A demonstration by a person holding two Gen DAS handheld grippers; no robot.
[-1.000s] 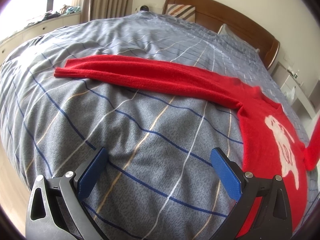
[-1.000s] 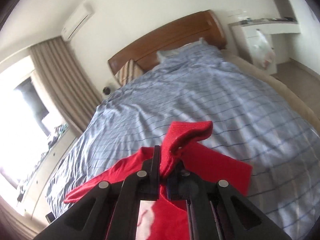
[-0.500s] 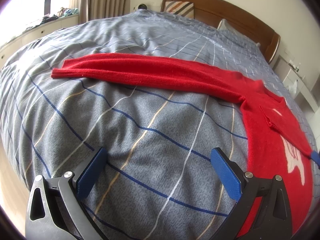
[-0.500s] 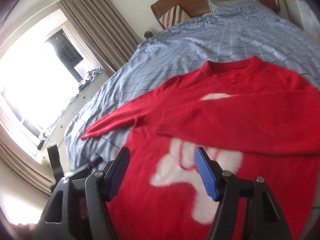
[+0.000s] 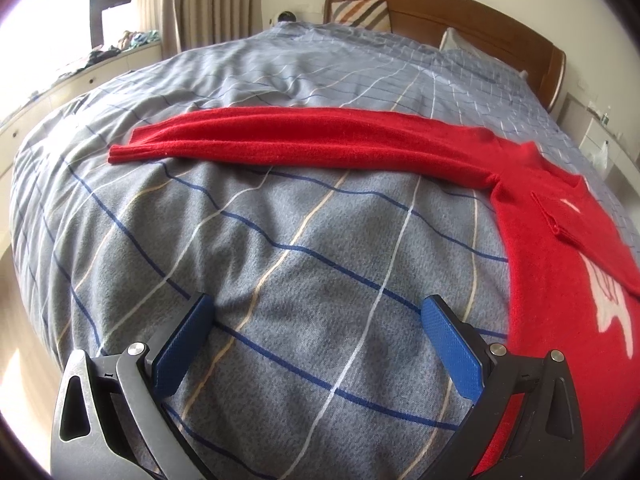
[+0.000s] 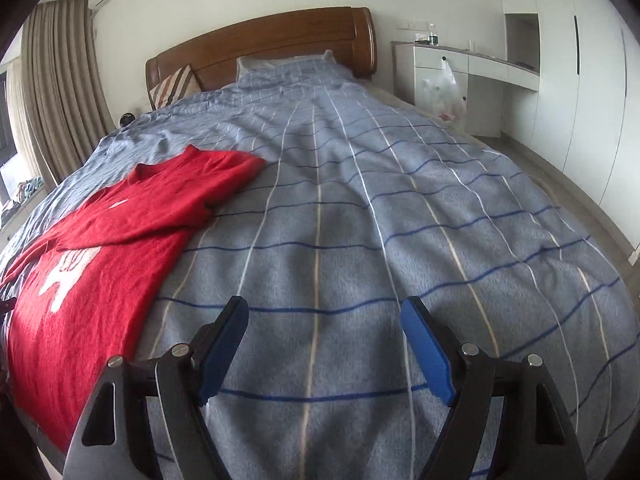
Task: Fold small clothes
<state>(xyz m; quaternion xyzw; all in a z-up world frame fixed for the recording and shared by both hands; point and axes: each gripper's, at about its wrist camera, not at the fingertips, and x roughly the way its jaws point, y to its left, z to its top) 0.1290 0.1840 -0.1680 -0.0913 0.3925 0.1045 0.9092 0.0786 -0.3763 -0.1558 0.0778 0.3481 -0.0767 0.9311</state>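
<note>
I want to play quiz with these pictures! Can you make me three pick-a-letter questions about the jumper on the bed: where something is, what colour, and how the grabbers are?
1. Where does the folded sleeve lie?
A. across the front of the red sweater
B. on the pillow
C. on the floor

2. What colour is the picture on the sweater's front?
A. yellow
B. white
C. green

3. How are the two grippers?
A. both shut on the sweater
B. one open, one shut
C. both open, holding nothing

Answers:
1 A: the folded sleeve rests over the red sweater.
2 B: the picture shows white on red.
3 C: the left gripper and the right gripper show only the blanket between spread pads.
</note>
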